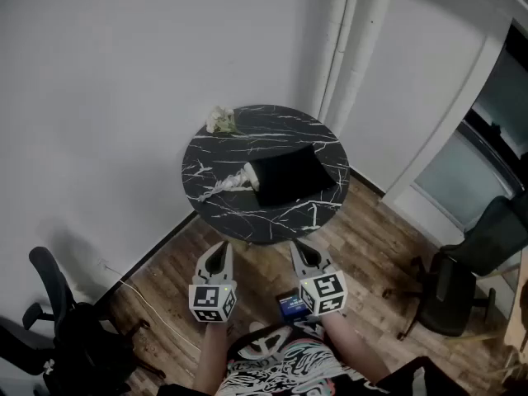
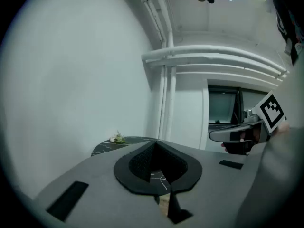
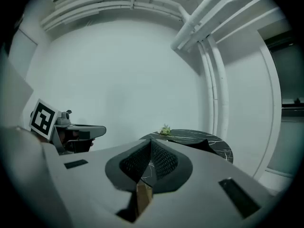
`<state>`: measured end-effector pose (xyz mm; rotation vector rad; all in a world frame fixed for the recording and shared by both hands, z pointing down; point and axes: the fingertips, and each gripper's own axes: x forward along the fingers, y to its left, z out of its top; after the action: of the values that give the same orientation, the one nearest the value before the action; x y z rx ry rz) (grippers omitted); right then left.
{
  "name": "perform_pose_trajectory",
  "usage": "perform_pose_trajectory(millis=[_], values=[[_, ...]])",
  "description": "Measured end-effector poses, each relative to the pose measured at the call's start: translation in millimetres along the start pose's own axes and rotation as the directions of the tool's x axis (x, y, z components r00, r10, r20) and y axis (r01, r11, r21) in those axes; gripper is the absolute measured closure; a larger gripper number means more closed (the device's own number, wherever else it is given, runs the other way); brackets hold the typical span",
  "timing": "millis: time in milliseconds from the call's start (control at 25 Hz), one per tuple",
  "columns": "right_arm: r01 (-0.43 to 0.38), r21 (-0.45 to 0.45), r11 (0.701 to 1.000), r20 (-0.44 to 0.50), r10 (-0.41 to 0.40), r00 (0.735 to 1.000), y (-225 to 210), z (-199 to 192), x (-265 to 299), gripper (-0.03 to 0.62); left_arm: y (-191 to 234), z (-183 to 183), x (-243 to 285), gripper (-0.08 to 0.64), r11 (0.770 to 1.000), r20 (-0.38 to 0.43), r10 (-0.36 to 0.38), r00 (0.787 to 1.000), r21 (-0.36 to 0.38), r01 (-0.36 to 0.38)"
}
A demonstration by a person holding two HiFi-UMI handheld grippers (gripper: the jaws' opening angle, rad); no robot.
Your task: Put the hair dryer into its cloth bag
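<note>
On the round black marble table (image 1: 272, 217) lies a black cloth bag (image 1: 289, 174). A white hair dryer (image 1: 238, 180) pokes out at the bag's left side, with its cord trailing left. My left gripper (image 1: 218, 261) and right gripper (image 1: 302, 254) hover side by side in front of the table's near edge, apart from everything on it. Both are shut and hold nothing. In the left gripper view the jaws (image 2: 153, 164) meet, and the table top (image 2: 107, 146) shows beyond them. In the right gripper view the jaws (image 3: 149, 160) also meet, with the table (image 3: 202, 140) ahead and to the right.
A small white flower bunch (image 1: 219, 120) sits at the table's far left edge. The table stands close to a white wall with pipes (image 1: 351, 48) in the corner. Black office chairs stand at the left (image 1: 58, 320) and the right (image 1: 478, 262) on the wooden floor.
</note>
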<state>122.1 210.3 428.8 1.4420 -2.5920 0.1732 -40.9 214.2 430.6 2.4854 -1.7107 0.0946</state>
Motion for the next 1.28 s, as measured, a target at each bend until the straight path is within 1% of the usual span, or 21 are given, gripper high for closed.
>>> perform_pose_trajectory(millis=[120, 360, 440, 640, 840, 1080, 1280], values=[[-0.015, -0.004, 1.0, -0.001, 0.015, 1.0, 11.7, -0.7, 0.7, 0.572, 2.3, -7.3, -5.3, 0.546, 1.0, -0.027, 0.018, 0.999, 0.015, -0.018], [-0.022, -0.025, 0.999, -0.005, 0.021, 1.0, 26.0, -3.7, -2.4, 0.574, 3.7, -17.6, -14.2, 0.546, 0.997, -0.06, 0.019, 0.998, 0.075, -0.014], [-0.019, -0.018, 1.0, -0.005, 0.019, 1.0, 29.0, -4.8, -6.6, 0.572, 5.2, -18.8, -18.6, 0.546, 0.997, -0.062, 0.022, 0.998, 0.073, -0.018], [-0.009, 0.03, 0.999, 0.023, 0.008, 1.0, 31.3, -4.4, -16.9, 0.572, 6.7, -16.2, -29.7, 0.546, 0.999, -0.028, 0.019, 0.999, 0.036, -0.018], [0.013, 0.038, 0.999, 0.014, -0.013, 1.0, 23.8, -6.9, -15.1, 0.572, 13.1, -20.2, -28.1, 0.546, 0.999, -0.046, 0.037, 0.998, 0.031, -0.035], [0.017, 0.063, 0.998, -0.018, -0.016, 1.0, 17.9, -19.0, 13.0, 0.572, 30.1, -38.9, -9.6, 0.546, 0.999, -0.097, 0.032, 0.995, 0.024, -0.029], [0.011, 0.085, 0.996, -0.03, -0.008, 1.0, 1.7, -16.3, 62.2, 0.572, 60.6, -39.7, 30.8, 0.546, 0.999, -0.114, 0.036, 0.993, 0.023, -0.033]])
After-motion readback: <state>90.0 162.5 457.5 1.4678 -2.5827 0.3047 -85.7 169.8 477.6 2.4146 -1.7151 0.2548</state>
